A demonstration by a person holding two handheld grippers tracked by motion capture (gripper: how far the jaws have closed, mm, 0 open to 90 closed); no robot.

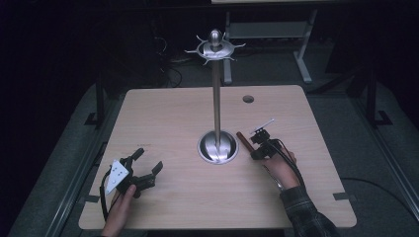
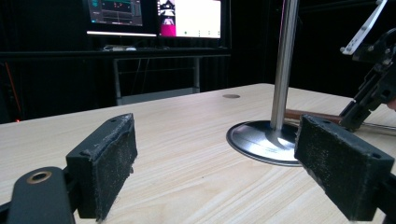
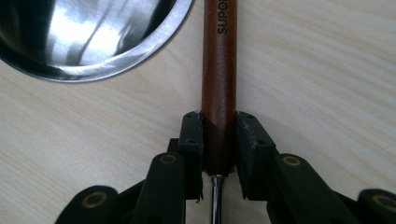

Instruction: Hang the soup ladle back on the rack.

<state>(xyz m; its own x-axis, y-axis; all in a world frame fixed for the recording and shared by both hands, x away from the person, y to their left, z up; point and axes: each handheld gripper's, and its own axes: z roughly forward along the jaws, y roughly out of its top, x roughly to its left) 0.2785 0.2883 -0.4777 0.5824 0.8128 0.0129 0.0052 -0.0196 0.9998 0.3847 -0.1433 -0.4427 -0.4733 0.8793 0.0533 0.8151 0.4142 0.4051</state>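
A tall metal stand rises from a round shiny base at the table's middle, topped by a crown of hooks. A utensil with a brown wooden handle lies flat just right of the base. My right gripper points down at it. In the right gripper view the pads press both sides of the handle at its lower end, beside the base, and a thin metal shaft shows below. My left gripper rests low at the front left, jaws wide apart with nothing between them.
A round cable hole sits near the table's far edge. Behind the table stand a desk frame and lit monitors. The left gripper view also shows the stand's base and the right gripper.
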